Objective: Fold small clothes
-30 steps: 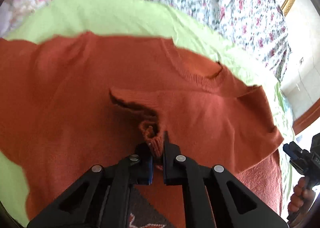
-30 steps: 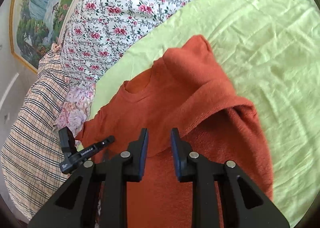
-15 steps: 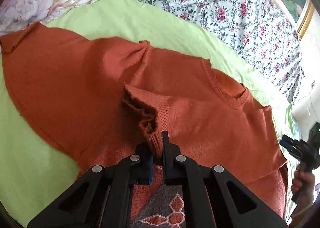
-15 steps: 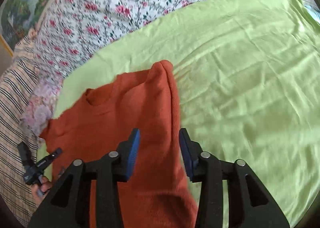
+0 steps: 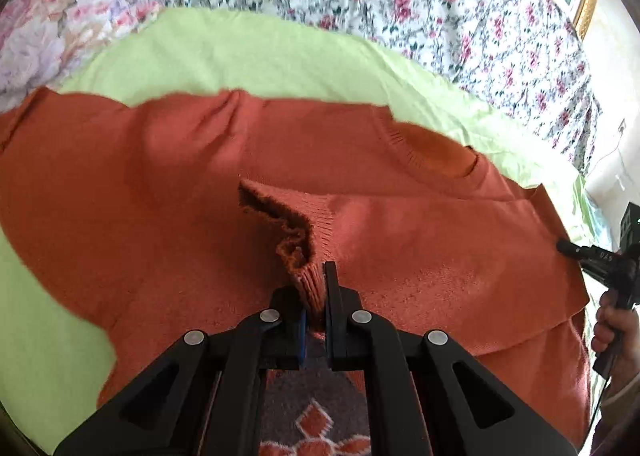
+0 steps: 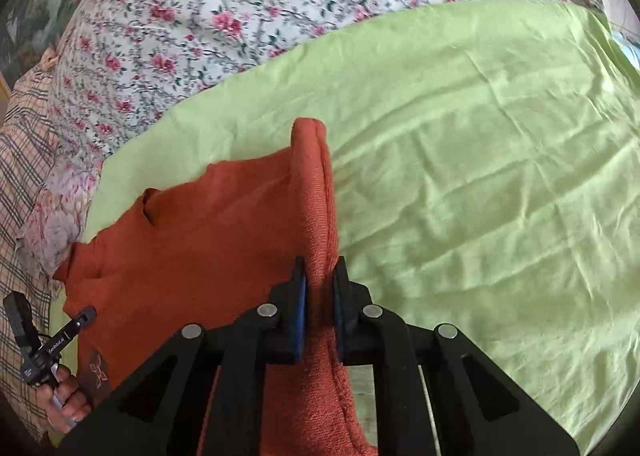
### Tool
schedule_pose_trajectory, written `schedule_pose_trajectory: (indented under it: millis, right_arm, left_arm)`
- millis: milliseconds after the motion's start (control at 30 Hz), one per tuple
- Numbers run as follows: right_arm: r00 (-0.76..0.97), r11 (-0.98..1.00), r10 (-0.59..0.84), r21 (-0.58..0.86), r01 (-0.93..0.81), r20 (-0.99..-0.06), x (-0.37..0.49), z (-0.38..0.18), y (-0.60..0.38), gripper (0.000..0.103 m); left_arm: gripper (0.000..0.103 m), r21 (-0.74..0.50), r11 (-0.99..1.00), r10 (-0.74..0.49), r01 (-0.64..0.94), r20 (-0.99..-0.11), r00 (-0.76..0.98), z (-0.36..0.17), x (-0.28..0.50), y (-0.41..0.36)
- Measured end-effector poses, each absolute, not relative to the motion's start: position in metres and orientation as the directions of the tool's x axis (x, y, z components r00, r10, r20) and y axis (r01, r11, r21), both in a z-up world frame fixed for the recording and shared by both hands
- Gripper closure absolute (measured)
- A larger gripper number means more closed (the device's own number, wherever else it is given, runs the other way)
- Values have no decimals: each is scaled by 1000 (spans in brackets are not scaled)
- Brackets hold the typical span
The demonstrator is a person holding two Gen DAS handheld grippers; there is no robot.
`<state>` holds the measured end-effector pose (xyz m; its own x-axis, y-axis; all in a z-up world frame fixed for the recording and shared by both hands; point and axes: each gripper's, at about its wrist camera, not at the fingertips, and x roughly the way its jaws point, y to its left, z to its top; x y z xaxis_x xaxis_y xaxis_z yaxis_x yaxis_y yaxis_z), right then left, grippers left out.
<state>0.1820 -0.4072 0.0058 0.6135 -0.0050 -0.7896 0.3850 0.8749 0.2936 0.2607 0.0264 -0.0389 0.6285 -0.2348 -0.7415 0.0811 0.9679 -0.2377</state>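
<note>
A rust-orange knit sweater (image 5: 160, 183) lies spread on a light green sheet (image 5: 240, 55), its neckline (image 5: 436, 151) towards the far right. My left gripper (image 5: 318, 276) is shut on the ribbed cuff (image 5: 308, 284) of a sleeve, holding it over the sweater's body. In the right wrist view the sweater's (image 6: 208, 223) side edge stands up as a folded ridge (image 6: 316, 195). My right gripper (image 6: 320, 276) is closing on that ridge, and both pads press the cloth.
The green sheet (image 6: 480, 195) stretches wide to the right of the sweater. A floral quilt (image 6: 240, 15) lies behind it, with a plaid cloth (image 6: 24, 143) at the left. A person's hand (image 5: 612, 328) holds the other gripper's handle at the right edge.
My right gripper went from over the sweater's body to its side edge, opened wider, then closed on the raised fold. The left gripper kept its hold on the cuff.
</note>
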Motion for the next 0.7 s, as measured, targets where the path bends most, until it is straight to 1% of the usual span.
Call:
schedule_pose_trajectory:
  millis: [133, 233, 300, 333, 400, 467, 500, 533, 567, 633, 700]
  right_arm:
    - [583, 863, -7, 289, 415, -813, 178, -25, -419, 91]
    - [592, 853, -14, 299, 427, -806, 177, -24, -420, 90]
    - [578, 864, -53, 253, 435, -814, 178, -22, -415, 88]
    - [576, 870, -106, 205, 448, -810, 175, -14, -407, 84]
    - [612, 887, -158, 161, 433, -775, 166, 4, -389, 83]
    - [662, 914, -118, 179, 364, -741, 156, 18, -368, 83]
    - [664, 926, -79, 192, 325, -744, 153, 17, -359, 83]
    - [631, 934, -30, 203, 294, -775, 153, 8, -353, 83]
    - [595, 934, -27, 192, 301, -804, 152, -2, -353, 83]
    - [538, 929, -75, 137, 344, -840, 146, -21, -359, 88]
    - [576, 900, -46, 216, 379, -816, 129, -17, -371, 88]
  left_arm:
    - [98, -237, 968, -238, 85, -756, 609, -43, 263, 28]
    - [97, -211, 973, -223, 91, -769, 600, -45, 262, 28]
    - [96, -217, 972, -228, 92, -769, 597, -46, 262, 30]
    - [96, -219, 971, -229, 91, -769, 597, -46, 262, 30]
    - [96, -216, 972, -226, 89, -771, 596, -47, 263, 29]
    - [96, -211, 973, -223, 91, -772, 595, -47, 262, 29]
    - [96, -213, 973, -225, 91, -773, 593, -46, 262, 30]
    - [93, -214, 973, -225, 90, -774, 591, -46, 261, 31]
    - [92, -215, 972, -226, 90, -775, 590, -46, 259, 33]
    - [88, -220, 972, -229, 87, -777, 586, -45, 252, 40]
    - [86, -233, 969, -235, 81, -776, 585, -43, 244, 49]
